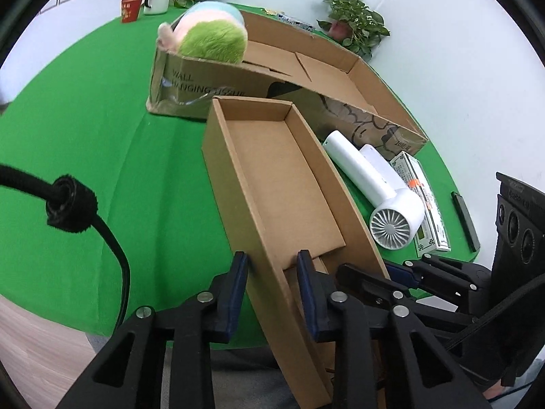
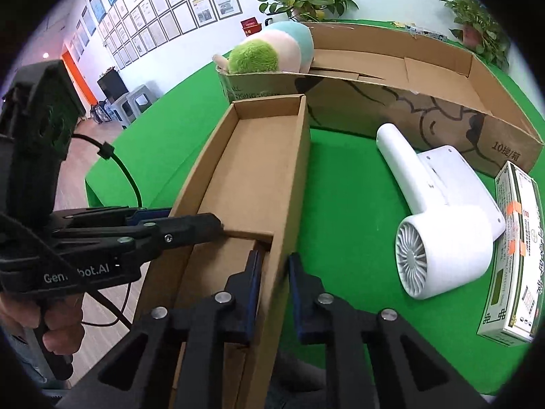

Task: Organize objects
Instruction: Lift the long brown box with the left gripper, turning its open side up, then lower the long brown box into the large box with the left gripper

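Lying on the green felt table [image 1: 102,136], a long, shallow, open-topped cardboard tray [image 1: 272,177] juts over the near edge. Behind it: big printed carton [image 1: 340,78] holding a fuzzy plush [image 1: 211,37]. Right of tray: smooth white hair dryer [image 2: 439,218], medicine box [image 2: 514,255]. Left fingers [image 1: 272,267] pinch the tray's left wall; right fingers [image 2: 274,266] pinch its right wall.
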